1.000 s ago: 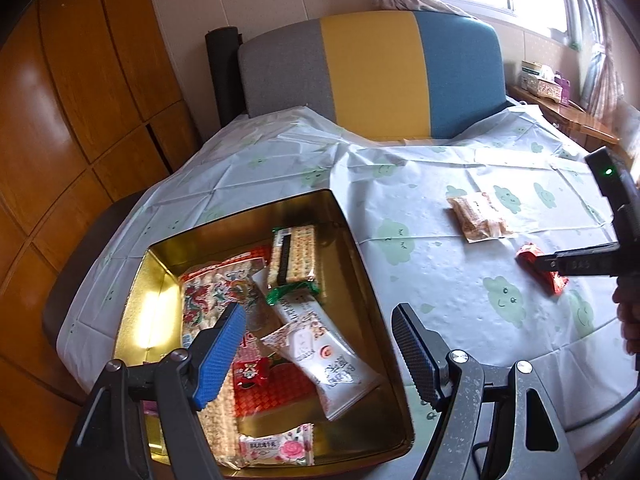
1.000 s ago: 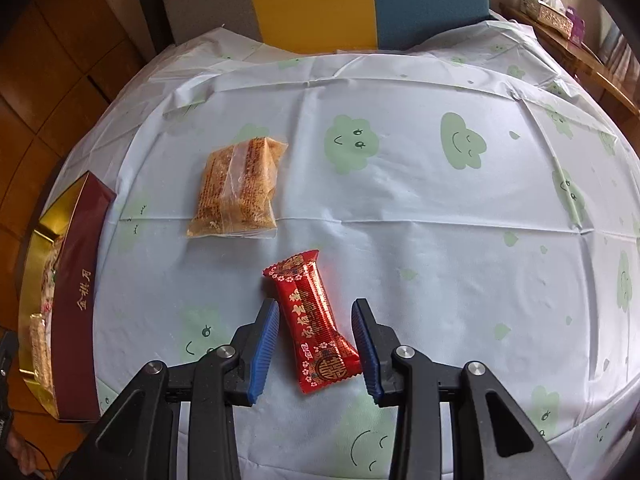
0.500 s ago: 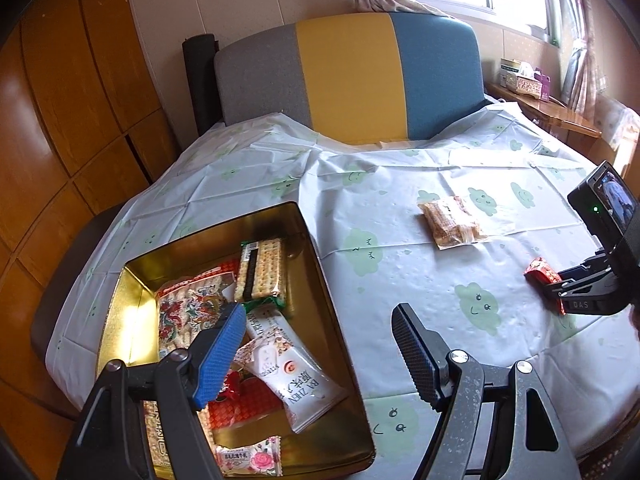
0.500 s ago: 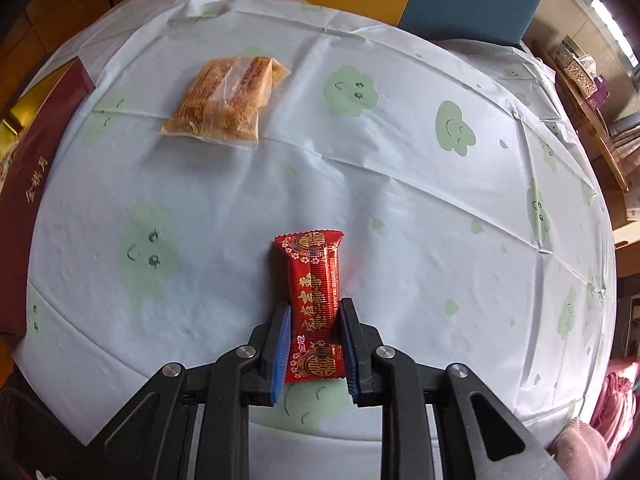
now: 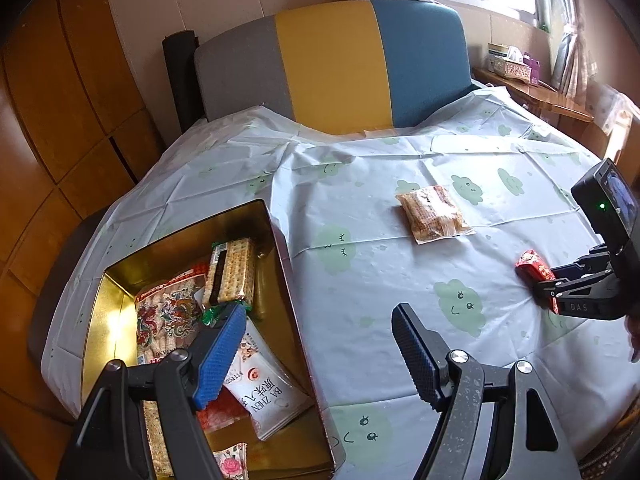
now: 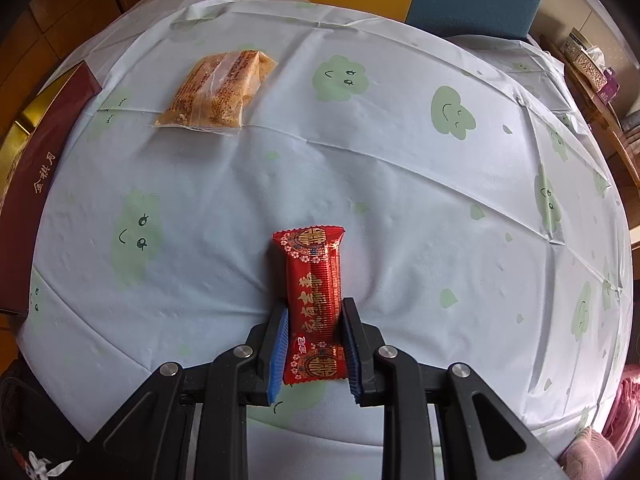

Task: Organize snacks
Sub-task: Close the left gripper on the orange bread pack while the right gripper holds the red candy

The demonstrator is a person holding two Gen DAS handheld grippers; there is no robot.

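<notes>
The table (image 6: pixel 400 184) was covered by a pale cloth printed with green clouds. Directly on it lay a gold-lined box (image 5: pixel 280 264), a clear cracker packet (image 6: pixel 218 90) and a red candy packet (image 6: pixel 316 280).

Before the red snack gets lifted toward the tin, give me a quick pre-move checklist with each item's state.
1. Right gripper fingers, which just closed, pinch red snack packet on both sides: ok.
2. Grip centred on packet: not ok, sits near its lower end.
3. Left gripper open and empty: ok.
4. Gold tin has room: ok.
5. Orange snack bag clear of the packet: ok.
6. Packet already off the tablecloth: cannot tell.
</notes>
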